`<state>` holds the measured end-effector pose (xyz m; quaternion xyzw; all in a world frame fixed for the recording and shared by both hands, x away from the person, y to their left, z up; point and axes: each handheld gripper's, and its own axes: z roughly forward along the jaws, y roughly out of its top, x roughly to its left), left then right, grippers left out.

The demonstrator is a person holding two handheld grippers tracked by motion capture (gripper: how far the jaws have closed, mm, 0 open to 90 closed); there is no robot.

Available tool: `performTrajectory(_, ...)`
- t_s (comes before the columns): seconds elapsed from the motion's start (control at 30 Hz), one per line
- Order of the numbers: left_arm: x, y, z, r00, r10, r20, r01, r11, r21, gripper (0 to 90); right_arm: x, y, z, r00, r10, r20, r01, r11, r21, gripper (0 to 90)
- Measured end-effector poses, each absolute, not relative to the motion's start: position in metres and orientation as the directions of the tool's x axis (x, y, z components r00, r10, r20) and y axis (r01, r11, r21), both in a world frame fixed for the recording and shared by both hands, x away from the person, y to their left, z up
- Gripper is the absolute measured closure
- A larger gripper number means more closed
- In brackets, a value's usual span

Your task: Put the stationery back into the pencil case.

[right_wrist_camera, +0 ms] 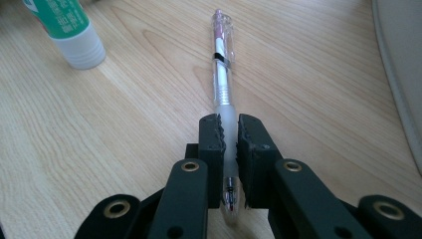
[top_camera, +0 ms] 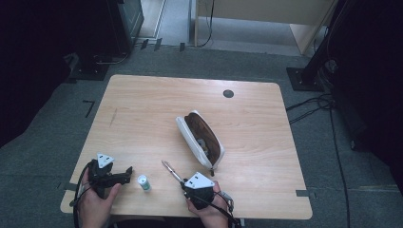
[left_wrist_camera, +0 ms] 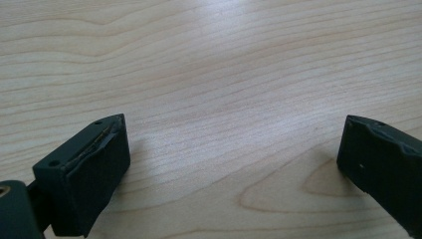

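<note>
One pen (right_wrist_camera: pixel 222 74), clear-barrelled, lies flat on the surface (top_camera: pixel 142 109) near its front edge, pinched at its near end by the right gripper (right_wrist_camera: pixel 228 130), jaws closed tight on the barrel. That low end-grip probably leaves the far end free to swing toward the open white pouch (top_camera: pixel 199 138), just beyond and to the right, with bare wood between. Left gripper (left_wrist_camera: pixel 234 164) hovers low near the front left corner, jaws wide apart, holding nothing; a small green-and-white tube (top_camera: pixel 143 182) stands between the two grippers, close enough to nudge.
</note>
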<state>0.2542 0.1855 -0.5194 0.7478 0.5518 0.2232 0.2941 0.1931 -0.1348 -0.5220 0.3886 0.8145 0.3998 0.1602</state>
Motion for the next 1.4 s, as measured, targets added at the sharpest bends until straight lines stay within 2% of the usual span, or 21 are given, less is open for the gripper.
performTrajectory(0.3, 0.254, 0.185, -0.519, 0.291, 0.957, 0.009, 0.694, -0.218, 0.686, 0.5, 0.193, -0.135, -0.513, -0.636, 0.77, 0.052, 0.488, 0.349, 0.8, 81.6)
performTrajectory(0.77, 0.254, 0.185, -0.519, 0.291, 0.957, 0.009, 0.694, -0.218, 0.686, 0.4, 0.202, -0.14, -0.466, -0.634, 0.772, 0.044, 0.432, 0.307, 0.848, 81.6)
performTrajectory(1.4, 0.254, 0.185, -0.519, 0.292, 0.957, 0.01, 0.694, -0.219, 0.686, 0.5, 0.218, -0.154, -0.421, -0.6, 0.799, 0.037, 0.377, 0.242, 0.894, 81.6)
